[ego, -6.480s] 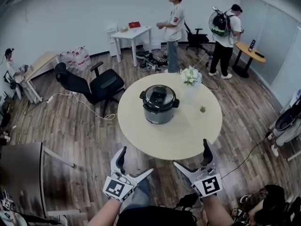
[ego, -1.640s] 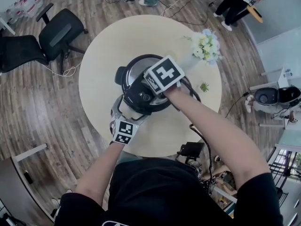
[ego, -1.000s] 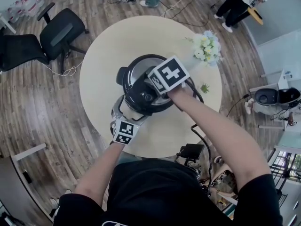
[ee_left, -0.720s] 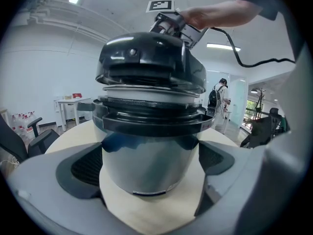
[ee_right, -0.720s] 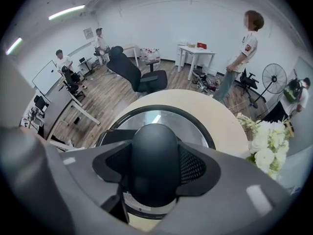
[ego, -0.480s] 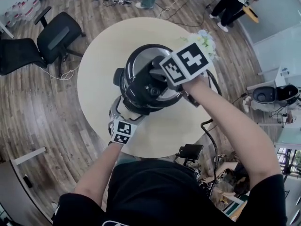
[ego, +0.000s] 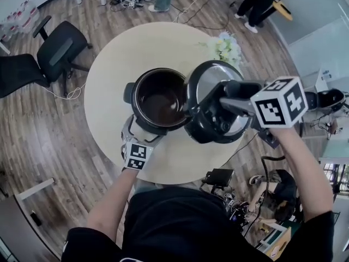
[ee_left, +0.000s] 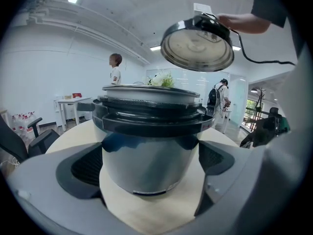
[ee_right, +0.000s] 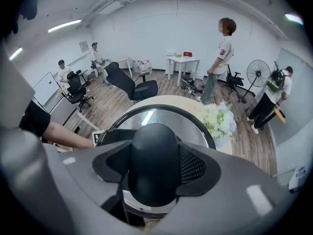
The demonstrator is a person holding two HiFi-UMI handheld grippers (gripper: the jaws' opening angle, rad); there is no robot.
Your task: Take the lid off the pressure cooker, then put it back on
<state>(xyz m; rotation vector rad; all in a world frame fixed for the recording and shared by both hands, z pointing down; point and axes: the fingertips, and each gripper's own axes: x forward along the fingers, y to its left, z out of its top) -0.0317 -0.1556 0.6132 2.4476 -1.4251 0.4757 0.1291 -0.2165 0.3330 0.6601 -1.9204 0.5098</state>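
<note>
The pressure cooker pot [ego: 137, 89] stands uncovered on the round table [ego: 117, 48], its dark inside showing. My left gripper [ego: 143, 133] clasps the pot's lower body [ee_left: 149, 146] from the near side, a pad against each flank. The steel lid [ego: 210, 83] hangs in the air to the right of the pot, tilted, above the table's right edge. My right gripper [ego: 218, 111] is shut on the lid's black handle [ee_right: 154, 163], with the lid's rim [ee_right: 142, 119] showing beyond it. From the left gripper view the lid's underside [ee_left: 198, 45] shows up high at the right.
A vase of white flowers [ego: 224, 47] stands on the table just beyond the lid. Black office chairs [ego: 54, 51] are left of the table. A black box [ego: 218, 176] lies on the floor by the table's near edge. Several people stand or sit around the room.
The right gripper has lifted the lid off the pot and carried it up and to the right. The pot now stands uncovered. The left gripper has kept still on the pot.
</note>
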